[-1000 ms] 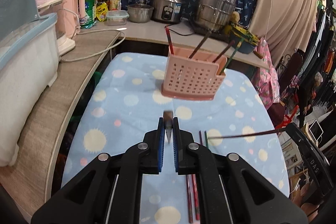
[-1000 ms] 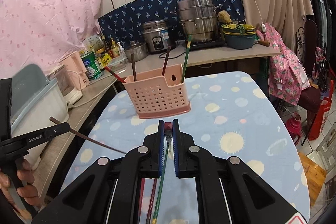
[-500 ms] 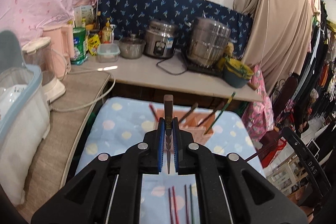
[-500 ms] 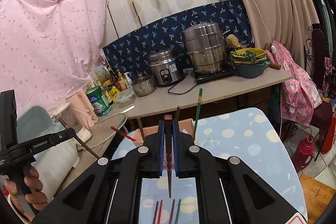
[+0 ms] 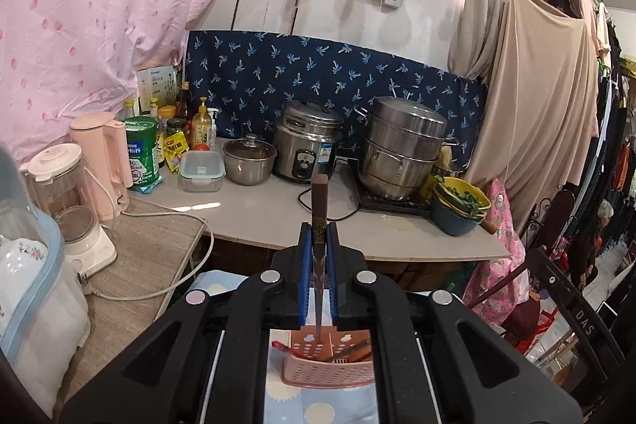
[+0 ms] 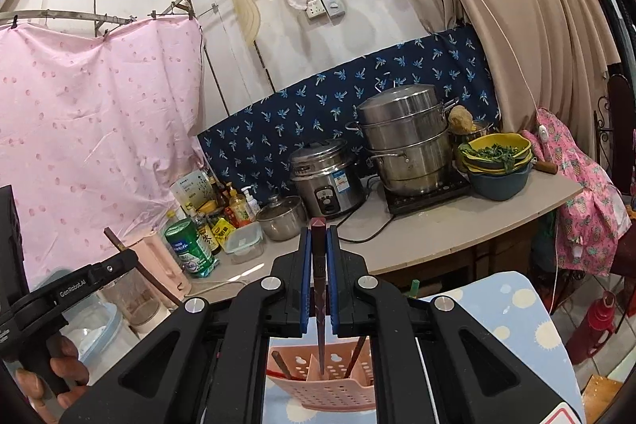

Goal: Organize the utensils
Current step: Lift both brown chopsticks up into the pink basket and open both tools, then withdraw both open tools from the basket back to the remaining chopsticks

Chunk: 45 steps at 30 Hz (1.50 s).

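Left gripper [image 5: 319, 237]: blue pads clamped on a dark brown chopstick [image 5: 319, 201], which stands upright between them, blunt end above the pads, thin tip hanging over the pink basket [image 5: 330, 370].

Right gripper [image 6: 319, 245]: clamped the same way on a second dark chopstick [image 6: 319, 237], upright, its tip hanging over the pink basket [image 6: 322, 380] by the inner divider.

Pink basket: perforated plastic, on the spotted blue cloth [image 6: 512, 312] of the table, low in both views and partly hidden by the gripper bodies. Several chopsticks already lean inside, red and brown among them.

The left gripper also shows at the left edge of the right view, with its chopstick slanting up and a hand [image 6: 55, 372] on its grip.

Behind the table, set apart from the basket:
- counter [image 5: 278, 213] running the full width, its front edge just beyond the table's far end
- steel steamer pot [image 5: 401, 146] on a hotplate
- rice cooker [image 5: 308, 148] with a black cord trailing on the counter
- small lidded pot [image 5: 249, 159]
- clear lidded box [image 5: 200, 169]
- green tin [image 5: 140, 150], bottles and jars
- stacked bowls with greens [image 5: 461, 203] at the counter's right end
- pink kettle [image 5: 105, 161] and blender [image 5: 67, 197] on a side shelf at left, a white cable looping off it

Open room: the air above the basket is free; the cloth to the right of it lies bare up to the table edge.
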Available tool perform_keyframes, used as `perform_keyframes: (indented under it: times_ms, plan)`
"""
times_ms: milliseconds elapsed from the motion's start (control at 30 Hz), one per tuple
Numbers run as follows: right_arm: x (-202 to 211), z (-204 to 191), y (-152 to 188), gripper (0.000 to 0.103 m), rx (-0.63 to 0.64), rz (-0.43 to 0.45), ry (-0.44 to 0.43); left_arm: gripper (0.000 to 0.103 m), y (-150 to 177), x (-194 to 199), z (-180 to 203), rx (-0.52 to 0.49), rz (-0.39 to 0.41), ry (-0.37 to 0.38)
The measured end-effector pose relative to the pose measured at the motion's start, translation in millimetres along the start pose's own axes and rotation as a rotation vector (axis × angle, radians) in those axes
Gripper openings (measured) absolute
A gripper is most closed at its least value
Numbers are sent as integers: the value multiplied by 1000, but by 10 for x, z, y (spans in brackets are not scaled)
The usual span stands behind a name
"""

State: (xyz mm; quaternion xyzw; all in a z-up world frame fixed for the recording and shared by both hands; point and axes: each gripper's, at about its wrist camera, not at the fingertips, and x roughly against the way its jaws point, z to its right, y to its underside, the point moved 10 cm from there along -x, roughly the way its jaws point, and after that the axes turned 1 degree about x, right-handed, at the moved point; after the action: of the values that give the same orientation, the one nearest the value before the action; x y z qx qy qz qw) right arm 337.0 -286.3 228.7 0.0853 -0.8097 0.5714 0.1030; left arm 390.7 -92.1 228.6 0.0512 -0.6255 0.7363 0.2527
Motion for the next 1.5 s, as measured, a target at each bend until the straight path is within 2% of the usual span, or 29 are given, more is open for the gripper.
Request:
perform_keyframes:
  times_ms: [267, 500, 567, 600, 633, 700, 767, 900, 1067, 1500]
  plan:
    - [-513, 191, 415, 7, -2, -90, 24, 7, 305, -520, -67, -10, -76, -18]
    - [-716, 348, 735, 7, -1, -158, 47, 8, 608, -787, -141, -4, -127, -24]
    - [-733, 358, 771, 11, 4, -166, 53, 13, 652, -812, -155, 6, -136, -21]
    - [-726, 359, 777, 13, 7, -164, 58, 27, 664, -816, -177, 12, -138, -28]
    - [-718, 354, 782, 14, 10, -164, 60, 42, 664, -804, -195, 15, -131, -34]
    - [-671, 346, 772, 19, 7, -159, 57, 49, 658, -753, -219, 13, -111, -49]
    - [-609, 327, 751, 25, 9, -149, 55, 50, 667, -720, -234, 5, -112, -52]
    - [-481, 263, 719, 28, 26, -134, 51, 51, 698, -607, -267, 0, -113, -55]
    - [-254, 171, 774, 37, 57, -125, 54, 51, 787, -419, -273, -18, -114, -62]
    - [374, -71, 1502, 41, 161, -193, 66, 51, 1363, 90, -365, -73, -158, -103]
